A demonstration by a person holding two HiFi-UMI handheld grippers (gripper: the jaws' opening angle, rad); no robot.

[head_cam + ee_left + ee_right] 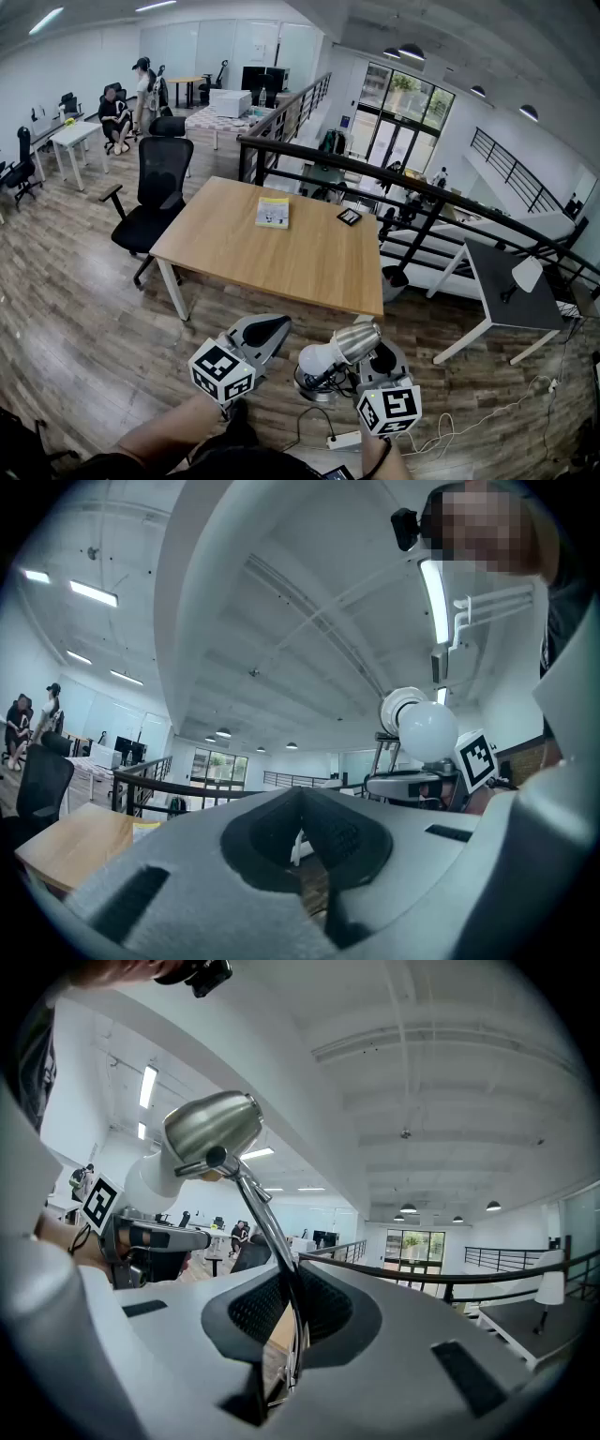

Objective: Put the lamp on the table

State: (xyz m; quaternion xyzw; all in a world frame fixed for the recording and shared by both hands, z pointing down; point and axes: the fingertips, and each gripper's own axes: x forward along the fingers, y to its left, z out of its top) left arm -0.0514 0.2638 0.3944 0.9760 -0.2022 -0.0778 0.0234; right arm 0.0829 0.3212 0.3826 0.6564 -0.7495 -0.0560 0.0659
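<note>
The lamp is picked up but not yet on the desk. It is held short of the desk's near right corner, its thin metal stem pinched between the closed jaws of the right gripper. The left gripper sits alongside, jaws drawn together on nothing. The desk's near half lies bare (a yellow book and a small dark item sit toward its far edge), so what seems left is carrying the lamp forward, setting it down and letting go.
</note>
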